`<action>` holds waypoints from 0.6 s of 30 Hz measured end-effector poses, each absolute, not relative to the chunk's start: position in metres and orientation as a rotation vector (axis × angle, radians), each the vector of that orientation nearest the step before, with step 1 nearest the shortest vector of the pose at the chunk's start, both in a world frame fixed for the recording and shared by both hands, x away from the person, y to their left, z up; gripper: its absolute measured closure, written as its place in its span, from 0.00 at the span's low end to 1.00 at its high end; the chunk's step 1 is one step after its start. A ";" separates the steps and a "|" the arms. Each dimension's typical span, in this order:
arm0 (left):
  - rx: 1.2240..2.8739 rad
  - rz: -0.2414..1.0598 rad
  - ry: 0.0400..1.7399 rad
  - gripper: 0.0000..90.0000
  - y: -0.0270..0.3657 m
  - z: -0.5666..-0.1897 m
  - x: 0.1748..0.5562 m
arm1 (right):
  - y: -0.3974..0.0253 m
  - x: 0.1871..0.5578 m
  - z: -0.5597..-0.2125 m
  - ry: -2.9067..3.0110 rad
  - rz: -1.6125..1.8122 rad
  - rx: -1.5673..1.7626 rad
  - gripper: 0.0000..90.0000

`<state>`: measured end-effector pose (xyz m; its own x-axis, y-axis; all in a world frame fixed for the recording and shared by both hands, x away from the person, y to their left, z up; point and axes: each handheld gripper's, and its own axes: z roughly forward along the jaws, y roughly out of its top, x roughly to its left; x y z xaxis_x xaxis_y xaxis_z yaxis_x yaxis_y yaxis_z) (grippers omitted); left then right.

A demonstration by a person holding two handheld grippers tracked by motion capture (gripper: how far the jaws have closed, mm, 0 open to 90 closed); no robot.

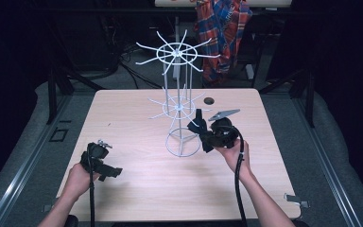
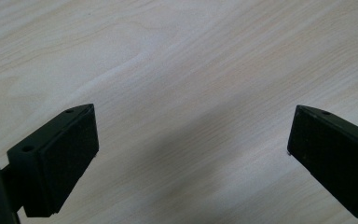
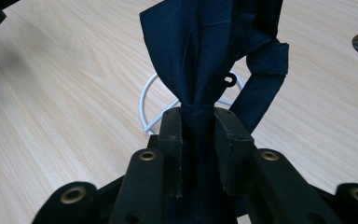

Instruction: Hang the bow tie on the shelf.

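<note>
Pretty dark room overall, light mostly just hits the pale wood table (image 1: pixel 137 189). Grey carpet floor (image 1: pixel 23 123) around it, a plaid shirt (image 1: pixel 222 28) hanging at the back, cables (image 1: pixel 123 61) behind.

Dim lab or studio, pale wooden table (image 1: pixel 137 184), black drapes, floor cables (image 1: pixel 132 73), metal stand legs (image 1: pixel 52 94)

High view overlooks table (image 1: pixel 137 189), tongs views close above same tabletop
</note>
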<state>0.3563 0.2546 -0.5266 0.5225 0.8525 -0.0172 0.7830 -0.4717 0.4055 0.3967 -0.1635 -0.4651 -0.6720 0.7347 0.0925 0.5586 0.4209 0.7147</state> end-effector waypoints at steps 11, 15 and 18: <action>2.403 0.259 1.352 0.02 0.255 -0.527 0.356 | -0.156 0.399 -0.465 2.465 1.121 1.093 0.82; 2.404 0.260 1.348 0.02 0.254 -0.527 0.356 | -0.151 0.400 -0.465 2.471 1.127 1.073 0.82; 2.404 0.259 1.349 0.02 0.255 -0.527 0.356 | -0.151 0.400 -0.465 2.489 1.104 1.077 0.80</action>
